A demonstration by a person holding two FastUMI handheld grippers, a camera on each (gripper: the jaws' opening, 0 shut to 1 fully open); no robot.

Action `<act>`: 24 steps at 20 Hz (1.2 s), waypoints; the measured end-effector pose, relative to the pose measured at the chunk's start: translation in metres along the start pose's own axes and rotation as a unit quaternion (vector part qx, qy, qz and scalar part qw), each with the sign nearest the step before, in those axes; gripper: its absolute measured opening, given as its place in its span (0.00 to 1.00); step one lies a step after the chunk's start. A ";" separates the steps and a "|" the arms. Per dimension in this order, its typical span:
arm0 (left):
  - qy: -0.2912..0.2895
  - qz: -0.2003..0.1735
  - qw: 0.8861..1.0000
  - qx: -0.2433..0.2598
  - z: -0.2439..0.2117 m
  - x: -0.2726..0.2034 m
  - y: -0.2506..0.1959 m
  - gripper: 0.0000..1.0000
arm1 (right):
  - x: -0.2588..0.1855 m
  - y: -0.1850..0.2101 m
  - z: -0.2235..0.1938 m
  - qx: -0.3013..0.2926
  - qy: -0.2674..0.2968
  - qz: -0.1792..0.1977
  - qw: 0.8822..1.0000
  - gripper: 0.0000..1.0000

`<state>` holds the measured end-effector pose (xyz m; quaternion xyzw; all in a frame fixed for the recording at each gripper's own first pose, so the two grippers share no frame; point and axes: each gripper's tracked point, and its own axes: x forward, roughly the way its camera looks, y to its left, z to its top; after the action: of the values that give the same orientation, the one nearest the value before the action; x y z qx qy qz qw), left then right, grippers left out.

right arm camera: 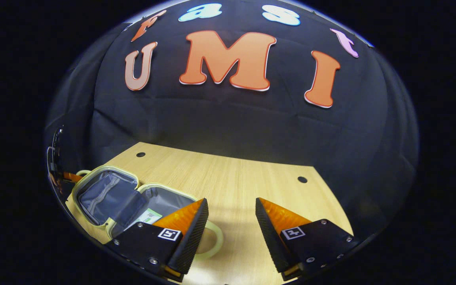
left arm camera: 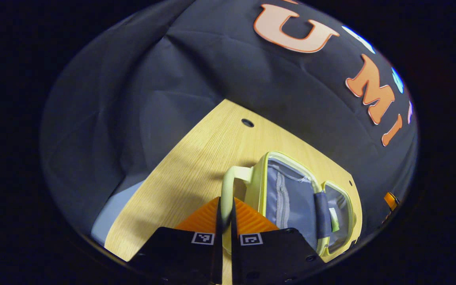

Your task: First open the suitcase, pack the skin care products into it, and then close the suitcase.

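My left gripper [left arm camera: 225, 221] has its jaws closed on the suitcase handle [left arm camera: 228, 186]; my right gripper [right arm camera: 231, 221] hangs jaws wide apart, holding nothing. Suitcase [left arm camera: 291, 198] lies open flat on the desk [left arm camera: 196, 166], both halves up, at 1 o'clock from the left jaws and 10 o'clock from the right. Its long axis runs away from the left jaws toward 2 o'clock. A pale green item [left arm camera: 333, 219] sits inside. Far half is near the desk edge; bare desk at 12 o'clock of the right jaws
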<state>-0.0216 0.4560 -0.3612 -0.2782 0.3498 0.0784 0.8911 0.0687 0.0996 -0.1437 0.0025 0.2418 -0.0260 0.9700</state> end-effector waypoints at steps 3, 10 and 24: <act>-0.045 -0.021 0.999 0.011 0.035 -0.033 -0.034 0.09 | -0.023 -0.032 0.016 -0.006 -0.029 -0.021 0.999 0.83; -0.118 -0.070 0.988 0.074 0.082 -0.098 -0.154 0.09 | -0.087 -0.120 0.047 -0.011 -0.095 -0.083 0.992 0.90; -0.115 -0.139 0.965 0.188 0.035 -0.132 -0.391 0.09 | -0.152 -0.151 0.058 0.006 -0.163 -0.051 0.985 0.95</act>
<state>0.0314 0.1569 -0.0791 -0.1404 0.2110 -0.0822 0.9639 -0.0462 -0.0451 -0.0198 -0.0087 0.0798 -0.0766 0.9938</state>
